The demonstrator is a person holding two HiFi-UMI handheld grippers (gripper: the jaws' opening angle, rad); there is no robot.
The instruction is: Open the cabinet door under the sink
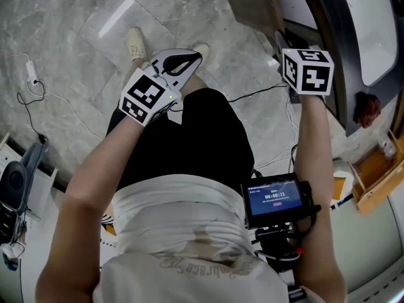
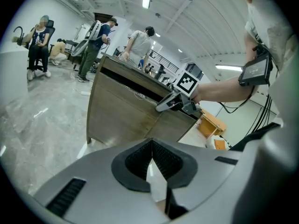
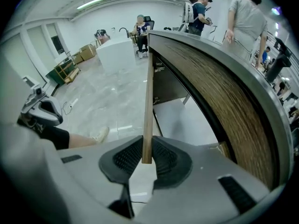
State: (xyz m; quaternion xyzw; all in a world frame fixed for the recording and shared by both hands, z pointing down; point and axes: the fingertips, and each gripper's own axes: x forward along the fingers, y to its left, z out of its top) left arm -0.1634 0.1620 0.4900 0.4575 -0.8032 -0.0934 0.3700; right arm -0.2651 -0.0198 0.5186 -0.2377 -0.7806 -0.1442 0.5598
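Pinching the open cabinet door (image 3: pixel 148 101) by its thin edge.
Hovering with the left gripper (image 2: pixel 152 148) above the person's leg (image 1: pixel 196 137), fingers pressed together on nothing; clamping with the right gripper (image 3: pixel 147 155), fingers squeezing the door's edge, swung out from the wood-grain cabinet (image 3: pixel 224 106) below the sink (image 1: pixel 372 30).

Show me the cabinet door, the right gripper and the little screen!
cabinet door (image 3: pixel 148 101): right gripper view, on its thin front edge.
right gripper (image 3: pixel 147 154): right gripper view, between its pads, which grip that edge.
little screen (image 1: pixel 273 196): head view, middle of its lit display.
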